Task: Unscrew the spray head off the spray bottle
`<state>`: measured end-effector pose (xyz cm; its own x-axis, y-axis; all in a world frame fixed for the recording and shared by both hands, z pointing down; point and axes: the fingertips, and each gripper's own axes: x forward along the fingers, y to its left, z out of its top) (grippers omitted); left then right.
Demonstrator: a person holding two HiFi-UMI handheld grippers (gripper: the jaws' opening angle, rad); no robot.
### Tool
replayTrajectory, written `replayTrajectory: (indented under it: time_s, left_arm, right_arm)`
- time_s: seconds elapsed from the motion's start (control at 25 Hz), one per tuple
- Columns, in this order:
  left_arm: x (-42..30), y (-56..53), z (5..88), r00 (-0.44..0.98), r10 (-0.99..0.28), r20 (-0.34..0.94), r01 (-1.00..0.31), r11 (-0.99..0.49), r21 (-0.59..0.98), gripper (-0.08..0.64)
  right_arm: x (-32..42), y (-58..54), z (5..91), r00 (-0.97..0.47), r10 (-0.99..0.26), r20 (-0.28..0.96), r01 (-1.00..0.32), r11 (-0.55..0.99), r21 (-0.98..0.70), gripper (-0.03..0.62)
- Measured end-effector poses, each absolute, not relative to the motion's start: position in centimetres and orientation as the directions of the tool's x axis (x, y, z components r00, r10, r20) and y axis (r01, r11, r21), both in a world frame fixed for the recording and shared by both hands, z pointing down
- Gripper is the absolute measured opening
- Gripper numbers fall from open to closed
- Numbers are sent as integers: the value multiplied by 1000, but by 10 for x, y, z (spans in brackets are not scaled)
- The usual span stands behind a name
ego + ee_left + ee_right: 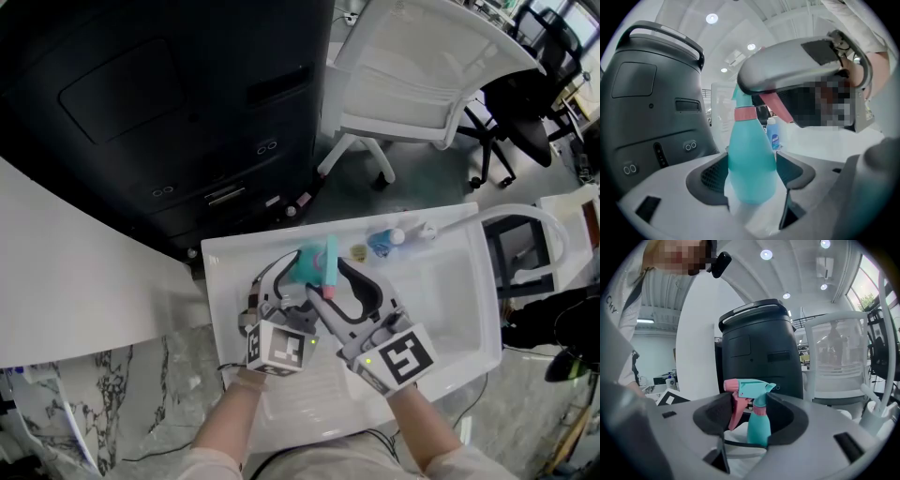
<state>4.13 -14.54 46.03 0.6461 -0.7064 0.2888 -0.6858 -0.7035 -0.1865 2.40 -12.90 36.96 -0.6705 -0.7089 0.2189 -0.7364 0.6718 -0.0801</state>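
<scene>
Head view looks down on a teal plastic spray bottle point(314, 264) standing on a white moulded tray point(455, 309), with both tongs meeting on it. The left gripper point(752, 174) stands wide and clamps the bottle's rounded body low down, with a dark pad touching each flank. The right gripper point(752, 420) sits narrower around the teal spray head point(753, 387). One of its pads lies against the pink trigger point(736, 410), the other against the neck side by the pink collar point(760, 410).

That upper hold is probably the weak spot. The thread most likely sits in the collar, so turning by the trigger and nozzle may only squeeze the lever, fire a spray, or let the pads ride off the sloped plastic. If the collar is tight, the smooth body could spin inside the left pads and nothing would loosen. A hard twist high up against a low hold may tip the bottle. I cannot tell how full it is, but any liquid inside would then spill over the tray. A small blue bottle point(380, 242) near the far rim could be knocked by a wide swing of the right tong.
</scene>
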Motion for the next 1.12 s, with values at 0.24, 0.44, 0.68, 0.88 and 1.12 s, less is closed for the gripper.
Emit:
replayTrajectory:
  time_s: [0.24, 0.44, 0.68, 0.88, 1.12]
  left_arm:
    - [35, -144, 459, 693, -664, 281, -648, -744, -160, 307]
    - [36, -147, 457, 682, -681, 267, -635, -732, -246, 312]
    - [46, -150, 449, 692, -671, 265, -592, -738, -324, 325]
    - [51, -154, 440, 742, -625, 241, -566, -778, -272, 325]
    - [55, -150, 438, 779, -580, 238, -536, -813, -228, 319]
  right_arm:
    - [27, -129, 369, -761, -620, 193, -642, 761, -87, 201]
    - [33, -131, 366, -779, -607, 158, -627, 763, -160, 89]
    - [40, -129, 368, -774, -616, 146, -633, 755, -172, 71]
    - [40, -128, 369, -833, -535, 143, -554, 803, -220, 78]
    - [56, -126, 371, -834, -508, 217, -541, 831, -130, 109]
